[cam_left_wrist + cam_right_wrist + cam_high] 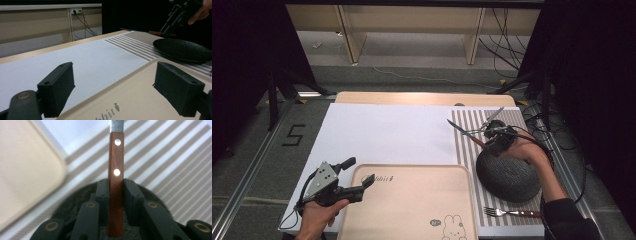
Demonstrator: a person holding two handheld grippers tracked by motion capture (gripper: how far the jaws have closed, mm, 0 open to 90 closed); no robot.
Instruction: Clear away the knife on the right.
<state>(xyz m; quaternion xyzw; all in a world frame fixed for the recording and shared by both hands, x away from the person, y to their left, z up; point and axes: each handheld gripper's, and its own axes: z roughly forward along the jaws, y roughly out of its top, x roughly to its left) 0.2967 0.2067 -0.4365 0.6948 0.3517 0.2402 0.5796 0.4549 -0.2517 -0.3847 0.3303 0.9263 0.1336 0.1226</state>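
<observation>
Seemingly lifted, the knife (116, 170) hangs above the striped mat's (512, 117) inner edge.

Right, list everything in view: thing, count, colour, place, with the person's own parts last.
knife: one, brown wooden handle with rivets and steel blade, clamped in the right gripper above the plate.
plate: one, dark textured, on the striped placemat.
fork: one, steel with brown handle, on the placemat's near edge.
striped placemat: one, grey and white, table's right side.
tray: one, beige with rabbit print, near centre.
white sheet: one, covering the table.
left gripper: one, black, open at the tray's left corner.
right gripper: one, black, over the plate.
</observation>
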